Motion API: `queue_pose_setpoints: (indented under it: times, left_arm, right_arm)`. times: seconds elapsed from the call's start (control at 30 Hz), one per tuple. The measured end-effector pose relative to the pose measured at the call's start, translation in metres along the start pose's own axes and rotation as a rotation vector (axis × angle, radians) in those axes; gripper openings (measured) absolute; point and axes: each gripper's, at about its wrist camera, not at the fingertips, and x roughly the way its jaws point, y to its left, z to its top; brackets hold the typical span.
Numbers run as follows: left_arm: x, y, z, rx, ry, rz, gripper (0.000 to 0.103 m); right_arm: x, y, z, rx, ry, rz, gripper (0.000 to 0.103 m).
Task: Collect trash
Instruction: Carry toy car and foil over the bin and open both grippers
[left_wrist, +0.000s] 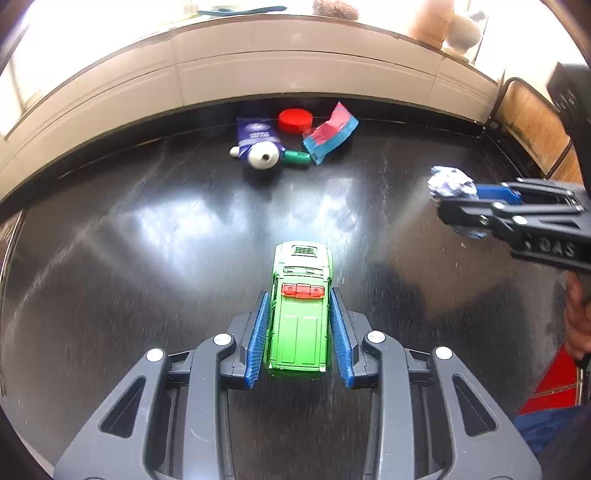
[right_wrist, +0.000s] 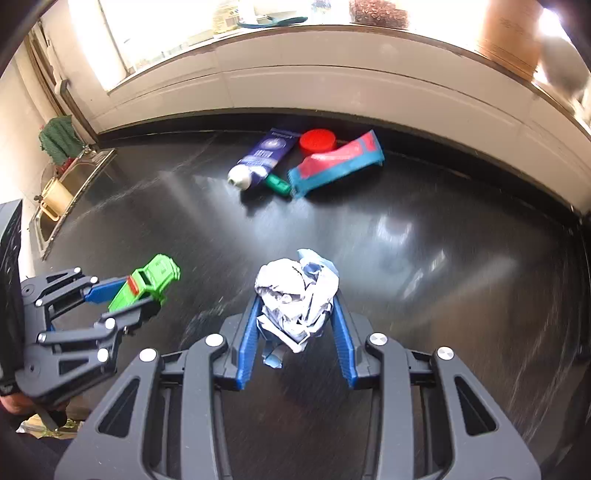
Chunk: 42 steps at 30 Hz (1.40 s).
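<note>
My left gripper (left_wrist: 300, 295) is shut on a green toy car (left_wrist: 300, 314) and holds it above the black counter (left_wrist: 147, 258). The car also shows in the right wrist view (right_wrist: 149, 282). My right gripper (right_wrist: 295, 301) is shut on a crumpled white and blue paper ball (right_wrist: 297, 299), which also shows in the left wrist view (left_wrist: 450, 182). Near the back wall lie a purple tube with a white cap (left_wrist: 256, 142), a red round lid (left_wrist: 294, 120), a red and blue tube with a green cap (left_wrist: 330, 134).
A white tiled wall (left_wrist: 295, 70) and a window sill with jars run behind the counter. A sink (right_wrist: 62, 192) with a yellow cup is at the far left. A red object (left_wrist: 554, 380) sits at the lower right, past the counter edge.
</note>
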Motion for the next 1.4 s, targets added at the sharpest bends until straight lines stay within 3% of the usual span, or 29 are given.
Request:
queue_pose_setpoints:
  times: [0.17,0.37,0.47,0.7,0.9,1.17,1.4]
  left_arm:
    - [-0.016,0.003,-0.017,0.003,-0.011,0.020,0.032]
    - [-0.037,0.018,-0.025,-0.044,-0.054,0.049,0.032]
    - [-0.053,0.034,-0.034,-0.090,-0.078,0.085,0.032]
    - [-0.101,0.085,-0.081,-0.220,-0.111,0.211,0.032]
    - [-0.146,0.133,-0.154,-0.392,-0.104,0.350,0.032]
    - [-0.195,0.186,-0.270,-0.684,-0.056,0.495,0.032]
    - [-0.204,0.230,-0.359,-0.877,-0.019,0.528,0.032]
  right_arm:
    - [-0.013,0.014,-0.018,0.000,-0.005,0.001,0.037]
    - [-0.019,0.037,-0.014,-0.038,-0.026,0.021,0.037]
    - [-0.019,0.061,-0.007,-0.086,-0.033,0.049,0.037]
    - [-0.005,0.160,0.010,-0.278,-0.016,0.189,0.038]
    - [0.009,0.282,0.003,-0.504,0.034,0.352,0.038]
    - [0.026,0.436,-0.057,-0.771,0.166,0.542,0.038]
    - [0.050,0.525,-0.112,-0.862,0.287,0.586,0.038]
